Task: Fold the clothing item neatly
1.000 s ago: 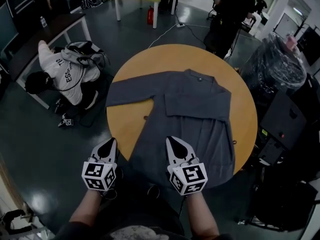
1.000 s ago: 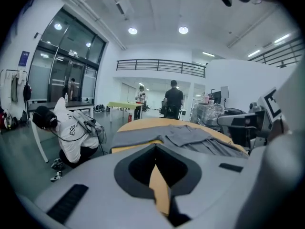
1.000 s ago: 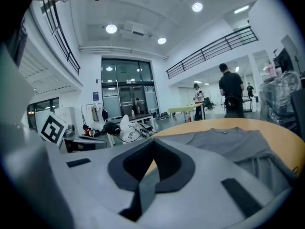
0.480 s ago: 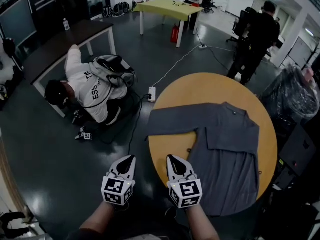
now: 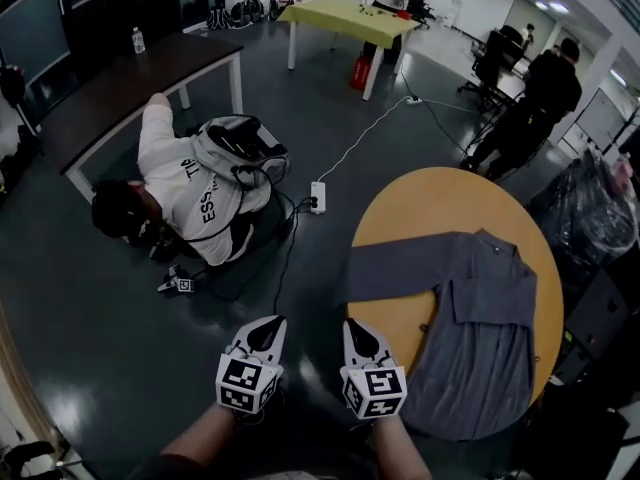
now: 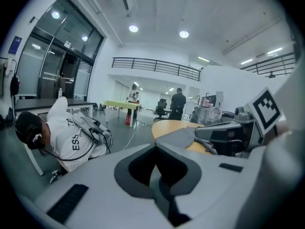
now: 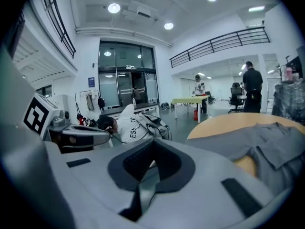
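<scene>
A grey long-sleeved shirt (image 5: 482,318) lies flat on the round wooden table (image 5: 440,203), with one sleeve (image 5: 388,274) stretched out to the left. Both grippers hover side by side over the dark floor, left of the table's near edge and off the shirt. My left gripper (image 5: 270,321) is shut with nothing in it. My right gripper (image 5: 355,326) is also shut and empty, the nearer one to the table. In the right gripper view, the shirt (image 7: 255,142) lies to the right of the shut jaws. The left gripper view shows the sleeve (image 6: 180,136) beyond its shut tips.
A person in a white hoodie (image 5: 185,188) crouches on the floor beside a backpack (image 5: 240,143). A power strip (image 5: 318,196) and cable run across the floor. A dark desk (image 5: 120,73), a yellow-green table (image 5: 345,13), a standing person (image 5: 550,88) and a plastic-wrapped bundle (image 5: 595,208) surround the area.
Both grippers have moved left, from over the shirt's hem to over the floor. The table and shirt have slid to the right in the head view. Both jaws stayed shut.
</scene>
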Demonstrator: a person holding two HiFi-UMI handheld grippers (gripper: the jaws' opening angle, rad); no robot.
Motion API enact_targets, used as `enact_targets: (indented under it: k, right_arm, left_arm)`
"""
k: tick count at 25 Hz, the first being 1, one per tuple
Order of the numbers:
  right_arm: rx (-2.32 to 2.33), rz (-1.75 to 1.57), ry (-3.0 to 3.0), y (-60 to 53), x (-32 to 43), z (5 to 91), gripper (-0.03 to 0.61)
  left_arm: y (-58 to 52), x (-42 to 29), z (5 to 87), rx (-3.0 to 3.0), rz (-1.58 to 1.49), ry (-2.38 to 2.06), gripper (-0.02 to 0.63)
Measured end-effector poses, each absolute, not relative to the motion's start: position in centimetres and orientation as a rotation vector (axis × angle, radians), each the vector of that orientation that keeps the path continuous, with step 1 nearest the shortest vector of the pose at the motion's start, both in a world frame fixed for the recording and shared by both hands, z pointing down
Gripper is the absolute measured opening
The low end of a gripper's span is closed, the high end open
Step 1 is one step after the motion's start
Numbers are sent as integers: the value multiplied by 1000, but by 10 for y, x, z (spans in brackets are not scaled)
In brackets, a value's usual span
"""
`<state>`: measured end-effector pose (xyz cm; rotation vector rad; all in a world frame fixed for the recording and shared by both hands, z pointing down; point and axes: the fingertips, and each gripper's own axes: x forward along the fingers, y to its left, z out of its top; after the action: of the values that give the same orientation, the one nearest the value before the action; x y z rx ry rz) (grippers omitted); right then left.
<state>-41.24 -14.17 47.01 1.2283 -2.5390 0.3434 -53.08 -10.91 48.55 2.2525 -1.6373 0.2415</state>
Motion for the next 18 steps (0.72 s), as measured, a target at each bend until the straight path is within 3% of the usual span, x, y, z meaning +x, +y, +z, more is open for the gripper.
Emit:
enact_targets:
  k: [18]
  right_arm:
    - [1347, 499, -2238, -143, -417, 596, -8]
  left_arm:
    - [-140, -544, 527, 2231, 254, -1571, 8]
